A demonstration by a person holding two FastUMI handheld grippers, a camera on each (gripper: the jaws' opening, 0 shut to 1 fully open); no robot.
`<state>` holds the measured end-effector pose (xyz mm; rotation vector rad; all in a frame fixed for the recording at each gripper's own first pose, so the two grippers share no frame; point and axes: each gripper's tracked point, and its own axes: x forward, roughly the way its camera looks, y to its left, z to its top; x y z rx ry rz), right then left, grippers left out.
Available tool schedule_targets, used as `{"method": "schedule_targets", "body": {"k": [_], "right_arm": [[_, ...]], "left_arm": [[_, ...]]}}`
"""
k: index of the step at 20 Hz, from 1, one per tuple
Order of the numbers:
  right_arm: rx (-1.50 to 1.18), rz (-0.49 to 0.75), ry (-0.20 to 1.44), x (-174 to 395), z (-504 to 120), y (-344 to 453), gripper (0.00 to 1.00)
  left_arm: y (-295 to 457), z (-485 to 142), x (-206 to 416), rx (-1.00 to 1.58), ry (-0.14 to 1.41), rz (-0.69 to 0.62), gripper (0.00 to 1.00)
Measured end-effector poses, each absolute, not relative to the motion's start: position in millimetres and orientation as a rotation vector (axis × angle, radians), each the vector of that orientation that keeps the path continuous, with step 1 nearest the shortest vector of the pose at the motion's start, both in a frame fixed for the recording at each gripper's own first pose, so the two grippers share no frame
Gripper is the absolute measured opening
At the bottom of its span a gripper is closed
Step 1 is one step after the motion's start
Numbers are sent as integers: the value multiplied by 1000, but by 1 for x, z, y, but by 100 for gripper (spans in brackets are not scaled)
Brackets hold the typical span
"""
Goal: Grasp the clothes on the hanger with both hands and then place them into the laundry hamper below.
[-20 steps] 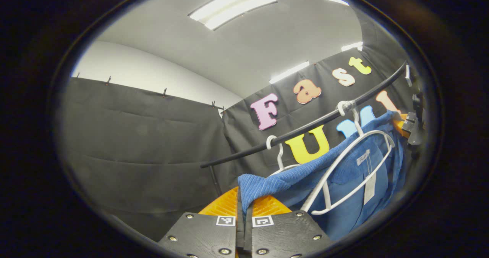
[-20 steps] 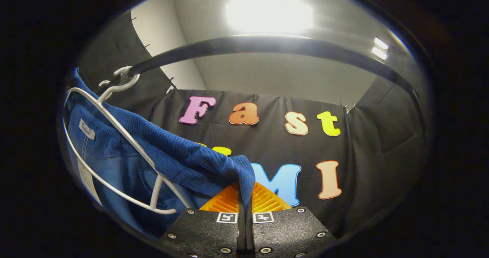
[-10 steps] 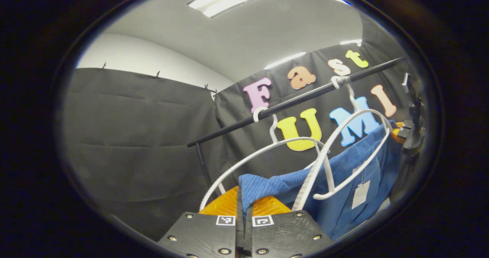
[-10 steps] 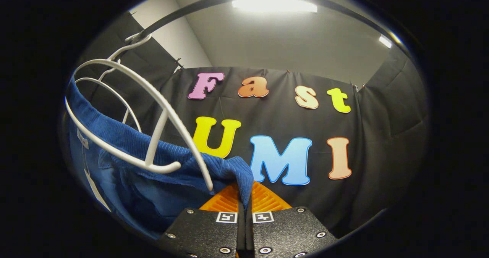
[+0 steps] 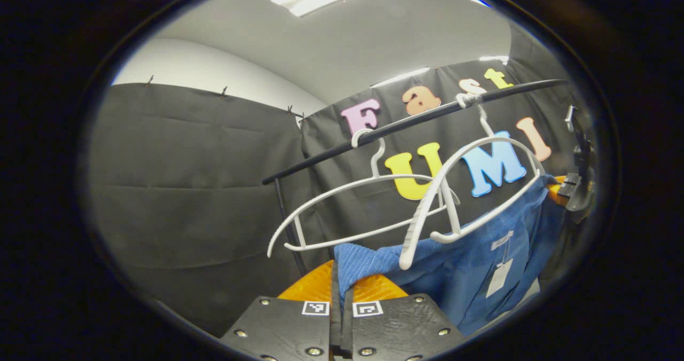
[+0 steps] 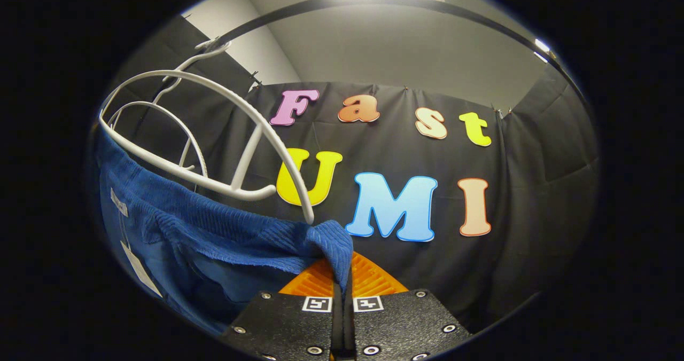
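Mid-removal: both grippers' fingers pinched on the blue garment, seemingly just clear of the white hanger; next, lowering toward an unseen hamper.

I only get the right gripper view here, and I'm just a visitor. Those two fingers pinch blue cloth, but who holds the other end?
Observer: The left gripper does; its fingers are shut on the other corner of the blue garment.
Operator: Are both white hangers bare?
Observer: In the left gripper view, the far hanger carries nothing, and the near hanger sits above the cloth.
Operator: Any tag on it?
Observer: A paper tag dangles inside the garment.
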<state>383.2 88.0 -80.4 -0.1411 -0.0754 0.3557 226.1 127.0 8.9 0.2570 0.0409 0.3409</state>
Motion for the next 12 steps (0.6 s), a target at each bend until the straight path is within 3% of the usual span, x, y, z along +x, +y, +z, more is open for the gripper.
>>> {"method": "schedule_targets", "body": {"k": [7,12], "right_arm": [[-164,323,-28,322,-85,66,0],[-146,310,-57,292,-55,66,0]], "left_arm": [[122,-5,182,211,72,282,0],[112,16,174,186,28,223,0]]}}
